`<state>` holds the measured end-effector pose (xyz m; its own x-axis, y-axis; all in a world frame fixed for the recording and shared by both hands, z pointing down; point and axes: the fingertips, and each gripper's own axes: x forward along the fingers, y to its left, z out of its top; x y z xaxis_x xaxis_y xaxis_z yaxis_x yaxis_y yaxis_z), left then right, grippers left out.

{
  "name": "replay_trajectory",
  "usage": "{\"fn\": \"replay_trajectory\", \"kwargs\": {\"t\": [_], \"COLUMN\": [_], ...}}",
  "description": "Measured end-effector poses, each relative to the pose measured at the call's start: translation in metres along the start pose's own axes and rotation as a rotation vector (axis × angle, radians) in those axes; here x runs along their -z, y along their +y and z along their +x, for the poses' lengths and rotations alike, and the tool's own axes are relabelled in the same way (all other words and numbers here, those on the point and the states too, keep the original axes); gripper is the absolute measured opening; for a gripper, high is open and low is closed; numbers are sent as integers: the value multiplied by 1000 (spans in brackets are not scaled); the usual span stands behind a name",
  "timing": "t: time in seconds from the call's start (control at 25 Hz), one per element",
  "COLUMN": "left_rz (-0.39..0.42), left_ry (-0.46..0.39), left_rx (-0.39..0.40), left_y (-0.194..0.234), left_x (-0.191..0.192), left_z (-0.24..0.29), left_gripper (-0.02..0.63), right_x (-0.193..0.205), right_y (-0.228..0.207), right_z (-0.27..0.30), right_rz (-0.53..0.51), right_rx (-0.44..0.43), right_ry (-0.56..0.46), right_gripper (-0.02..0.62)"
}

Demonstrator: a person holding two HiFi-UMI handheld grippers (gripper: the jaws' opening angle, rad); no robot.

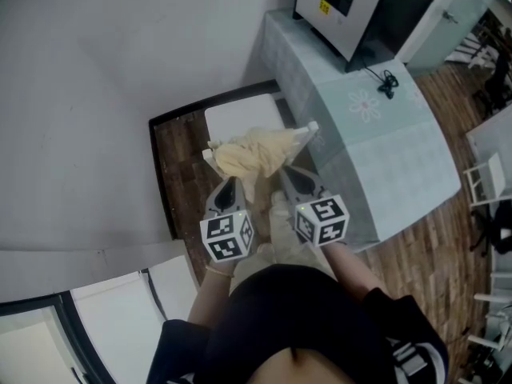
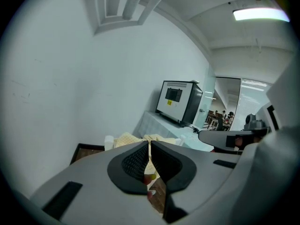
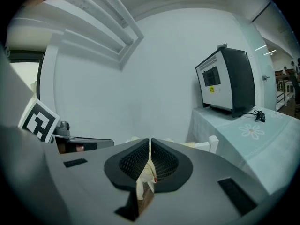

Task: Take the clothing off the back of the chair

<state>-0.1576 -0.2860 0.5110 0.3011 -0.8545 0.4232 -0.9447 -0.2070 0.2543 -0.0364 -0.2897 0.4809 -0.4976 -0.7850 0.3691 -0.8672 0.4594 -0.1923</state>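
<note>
A pale yellow garment (image 1: pixel 254 154) lies bunched over the top rail of a white chair (image 1: pixel 240 117), between the rail's two end posts. My left gripper (image 1: pixel 231 182) is shut on the garment's near left part; a strip of yellow cloth (image 2: pixel 149 159) shows between its dark pads. My right gripper (image 1: pixel 286 174) is shut on the near right part, and cloth (image 3: pixel 148 173) hangs out from between its closed pads. In the left gripper view (image 2: pixel 149 144) the garment (image 2: pixel 127 139) shows just past the jaws. In the right gripper view (image 3: pixel 150 142) a chair post (image 3: pixel 213 141) pokes up beyond the jaws.
To the chair's right stands a table with a pale green cloth (image 1: pixel 376 134), and on it a grey and white machine (image 1: pixel 352 6) with a black cable (image 1: pixel 388 82). A white wall runs behind and to the left. Wooden floor (image 1: pixel 432 246) and more white chairs (image 1: pixel 484 178) lie to the right.
</note>
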Motion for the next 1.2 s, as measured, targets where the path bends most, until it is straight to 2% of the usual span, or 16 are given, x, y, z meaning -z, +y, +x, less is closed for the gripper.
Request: {"fn": "replay_trajectory", "kwargs": {"t": [0.28, 0.6, 0.68, 0.84, 1.04, 1.2], "left_rz": [-6, -22, -27, -21, -4, 3], "left_ry": [37, 95, 106, 134, 165, 189], "left_rx": [-40, -40, -43, -43, -68, -93], "left_y": [11, 16, 19, 23, 26, 30], "left_x": [8, 27, 31, 39, 46, 51], "left_z": [31, 65, 72, 82, 92, 100], "left_gripper": [26, 136, 182, 256, 320, 328], "right_x": [6, 23, 27, 34, 44, 50], "right_y": [-27, -58, -61, -69, -83, -94], "right_z": [25, 54, 62, 75, 87, 96], "right_rz": [-29, -33, -24, -19, -17, -5], "right_rx": [23, 29, 16, 22, 52, 65], "right_ry": [28, 86, 107, 130, 171, 190], "right_gripper": [15, 24, 99, 177, 235, 256]}}
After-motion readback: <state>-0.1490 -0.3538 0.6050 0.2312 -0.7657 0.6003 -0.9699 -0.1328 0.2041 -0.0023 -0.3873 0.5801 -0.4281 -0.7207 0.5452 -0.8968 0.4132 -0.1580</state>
